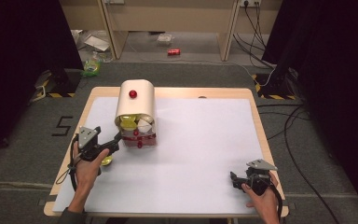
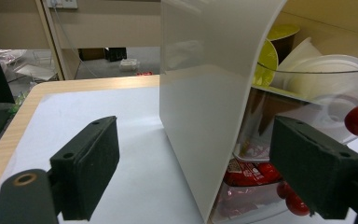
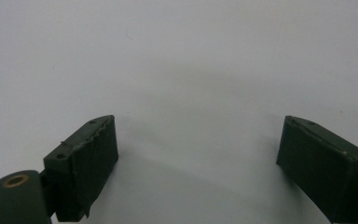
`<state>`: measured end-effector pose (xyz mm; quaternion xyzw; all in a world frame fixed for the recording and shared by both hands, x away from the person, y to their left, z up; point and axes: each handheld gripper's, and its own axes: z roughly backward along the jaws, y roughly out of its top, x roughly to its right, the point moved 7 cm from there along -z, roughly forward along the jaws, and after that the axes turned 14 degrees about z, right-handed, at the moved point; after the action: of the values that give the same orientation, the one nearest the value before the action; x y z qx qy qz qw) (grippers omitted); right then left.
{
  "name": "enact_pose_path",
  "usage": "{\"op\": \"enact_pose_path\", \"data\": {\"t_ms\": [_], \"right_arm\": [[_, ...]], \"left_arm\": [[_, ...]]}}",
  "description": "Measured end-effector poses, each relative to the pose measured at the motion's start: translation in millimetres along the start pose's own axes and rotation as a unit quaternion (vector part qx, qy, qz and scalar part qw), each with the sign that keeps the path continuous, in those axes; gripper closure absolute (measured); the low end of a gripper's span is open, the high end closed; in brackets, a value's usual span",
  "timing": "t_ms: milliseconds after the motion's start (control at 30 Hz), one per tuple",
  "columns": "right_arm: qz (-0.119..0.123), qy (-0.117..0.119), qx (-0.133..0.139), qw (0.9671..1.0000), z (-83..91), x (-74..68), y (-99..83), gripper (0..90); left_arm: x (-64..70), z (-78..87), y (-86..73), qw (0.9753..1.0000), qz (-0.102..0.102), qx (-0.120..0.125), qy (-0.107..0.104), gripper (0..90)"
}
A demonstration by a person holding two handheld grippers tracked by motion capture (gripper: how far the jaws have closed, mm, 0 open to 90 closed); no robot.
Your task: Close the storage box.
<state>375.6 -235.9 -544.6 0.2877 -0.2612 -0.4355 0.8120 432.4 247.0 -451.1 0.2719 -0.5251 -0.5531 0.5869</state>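
Both grippers have jaws apart: our left gripper (image 1: 116,138) reaches the open bread box (image 1: 135,105), nothing grasped yet, right gripper (image 1: 233,178) idle.

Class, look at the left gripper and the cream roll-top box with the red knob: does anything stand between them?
Nothing visible: the open left gripper is already at the cream roll-top box, its jaws either side of the box's white side wall.

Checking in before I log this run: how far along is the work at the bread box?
Done: bread box lid is up, bowls showing inside. In hand: open left gripper sits at the box's front left corner, gripping nothing. Left: right gripper idles open on the table.
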Motion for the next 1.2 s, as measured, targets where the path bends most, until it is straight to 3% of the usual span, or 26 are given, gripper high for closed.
{"op": "enact_pose_path", "data": {"t_ms": [267, 533, 1200], "right_arm": [[0.0, 0.0, 0.0, 1.0, 0.0, 0.0, 0.0, 12.5], [0.0, 0.0, 0.0, 1.0, 0.0, 0.0, 0.0, 12.6], [0.0, 0.0, 0.0, 1.0, 0.0, 0.0, 0.0, 12.5]], "left_arm": [[4.6, 8.8, -2.0, 0.9998, -0.009, -0.007, -0.013, 15.7], [1.4, 18.8, -6.4, 0.9995, -0.005, -0.017, -0.026, 15.5], [-8.0, 32.1, -23.9, 0.9989, -0.015, -0.028, -0.034, 15.4]]}}
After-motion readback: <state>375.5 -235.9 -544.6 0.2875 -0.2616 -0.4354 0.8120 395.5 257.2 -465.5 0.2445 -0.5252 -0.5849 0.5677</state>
